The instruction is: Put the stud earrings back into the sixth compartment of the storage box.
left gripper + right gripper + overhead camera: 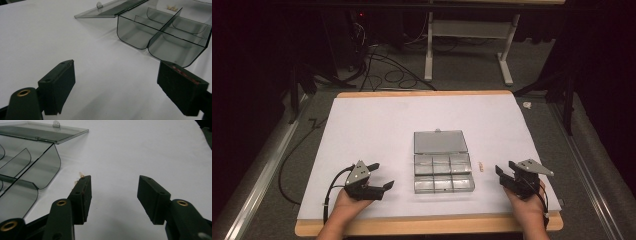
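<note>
- A clear compartment box [443, 174] was seen near the middle of the white sheet [377, 125] that covered the table [422, 226], its lid [440, 142] already swung back and laid flat on the far side.
- All six compartments could be looked into from the high view, and nothing could be made out in any of them; the filling was therefore judged not yet begun.
- A small pale piece [481, 166], too small to be identified, lay on the sheet just beside the box's right edge, between the box and the right gripper [507, 176].
- In the right gripper view the same piece [81, 174] was partly hidden behind the tip of the left-hand jaw, beside it rather than between the jaws.
- The right gripper's jaws were partly spread with only bare sheet between them; nothing was held.
- The left gripper [381, 176] rested near the box's left side, well short of touching it, with its jaws wide apart and empty.
- In the left gripper view the box [160, 37] lay ahead and to the right, its near compartments bare.
- The work in hand was judged to be the pick-up of the small piece by the right gripper, at its very start.
- Grasping the piece, placing it in a compartment and probably closing the lid were all judged left to do.
</note>
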Demonstrator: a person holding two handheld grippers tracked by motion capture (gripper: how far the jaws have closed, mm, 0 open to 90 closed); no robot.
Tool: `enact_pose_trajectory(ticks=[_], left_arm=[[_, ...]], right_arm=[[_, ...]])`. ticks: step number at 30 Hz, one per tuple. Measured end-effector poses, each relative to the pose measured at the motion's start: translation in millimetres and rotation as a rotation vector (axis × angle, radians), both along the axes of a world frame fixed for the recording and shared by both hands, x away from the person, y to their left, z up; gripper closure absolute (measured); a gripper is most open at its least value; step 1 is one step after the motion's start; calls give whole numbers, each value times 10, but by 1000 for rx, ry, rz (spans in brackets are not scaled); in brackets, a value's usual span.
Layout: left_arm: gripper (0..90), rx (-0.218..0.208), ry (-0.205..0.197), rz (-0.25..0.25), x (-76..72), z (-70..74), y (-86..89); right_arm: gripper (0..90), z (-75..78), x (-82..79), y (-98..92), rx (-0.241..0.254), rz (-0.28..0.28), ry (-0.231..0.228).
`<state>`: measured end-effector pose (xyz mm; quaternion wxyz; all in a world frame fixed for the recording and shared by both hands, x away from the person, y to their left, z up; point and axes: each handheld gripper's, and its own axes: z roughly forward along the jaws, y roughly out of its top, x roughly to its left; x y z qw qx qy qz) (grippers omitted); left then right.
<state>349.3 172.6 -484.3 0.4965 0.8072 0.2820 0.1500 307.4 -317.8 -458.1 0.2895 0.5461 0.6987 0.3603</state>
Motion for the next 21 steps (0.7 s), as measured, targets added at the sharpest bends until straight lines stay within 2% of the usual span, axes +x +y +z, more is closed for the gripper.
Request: enact_pose_trajectory(ticks=[3, 5, 6, 8, 11, 12, 13, 14, 21], left_arm=[[157, -2, 0, 0, 2, 0, 3], [157, -2, 2, -4, 4, 0, 2], [157, -5, 4, -19, 5, 1, 4], [158, -3, 0, -26, 1, 1, 3], [158, 6, -3, -29, -4, 1, -7], [158, 10, -3, -32, -4, 0, -14], [158, 10, -3, -32, -4, 0, -14], [157, 8, 2, -31, 1, 1, -10], [157, 11, 3, -32, 1, 1, -12]], right_arm=[[489, 24, 15, 18, -1, 7, 22], [468, 39, 26, 37, -9, 28, 38], [459, 43, 24, 68, -35, 32, 46], [454, 40, 28, 78, -49, 42, 60], [449, 36, 38, 84, -38, 41, 79], [448, 35, 48, 94, -42, 50, 109], [448, 35, 48, 94, -42, 50, 109], [450, 30, 55, 110, -77, 60, 130], [454, 89, 53, 144, -92, 76, 154]])
